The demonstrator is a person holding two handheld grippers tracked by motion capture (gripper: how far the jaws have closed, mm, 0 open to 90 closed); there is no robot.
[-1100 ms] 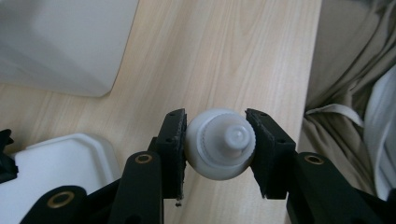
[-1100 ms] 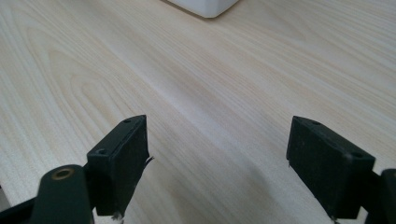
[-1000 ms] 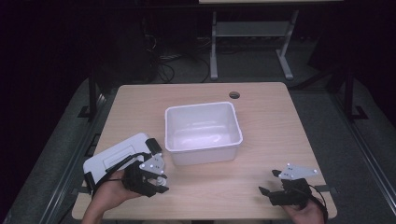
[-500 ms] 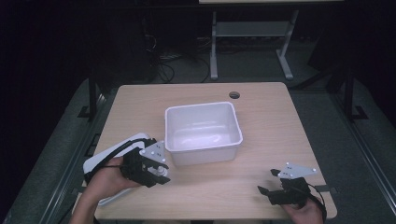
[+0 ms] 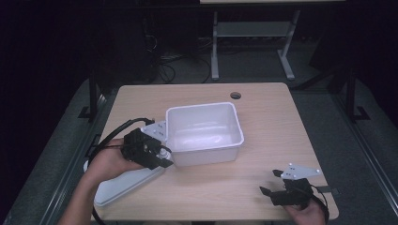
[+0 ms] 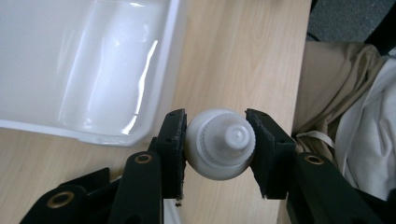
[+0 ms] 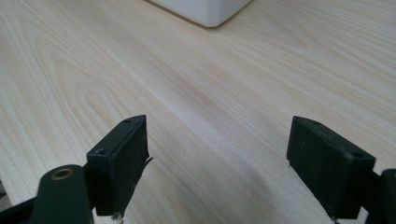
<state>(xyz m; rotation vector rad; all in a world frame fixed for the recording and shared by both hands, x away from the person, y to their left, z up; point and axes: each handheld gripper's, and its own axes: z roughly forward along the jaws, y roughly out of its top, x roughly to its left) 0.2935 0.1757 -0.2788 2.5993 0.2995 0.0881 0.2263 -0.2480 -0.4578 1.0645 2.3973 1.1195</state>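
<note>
In the high view, the left gripper (image 5: 165, 157) is hanging just at the near left corner of a white plastic bin (image 5: 205, 132) that is sitting in the middle of the desk (image 5: 272, 122). A second ago this gripper was sitting lower and nearer, over a flat white lid (image 5: 124, 183) at the near left edge of the desk; it is now lifted clear of the lid and moving toward the bin. A small white bottle (image 5: 163, 153) is showing between its jaws. The right gripper (image 5: 272, 185) is resting at the near right corner of the desk, in the same place as before, well apart from everything else.

In the left gripper view, the jaws are clamped on the white bottle (image 6: 219, 143), one pad pressing each side of its rounded body, with the ribbed cap and nozzle pointing toward the camera. The bottle is hanging in the air above the desk (image 6: 233, 56), just beside the rim of the bin (image 6: 154, 93), not yet over it. At the right, a person's trousers are showing past the desk edge.

In the right gripper view, the jaws are standing wide apart with nothing between them, over bare desk (image 7: 196, 93). A corner of the bin (image 7: 205, 11) is showing at the far edge.

The lift suggests the bottle is on its way into the bin; carrying it over the rim and letting go there looks like the remaining work.
</note>
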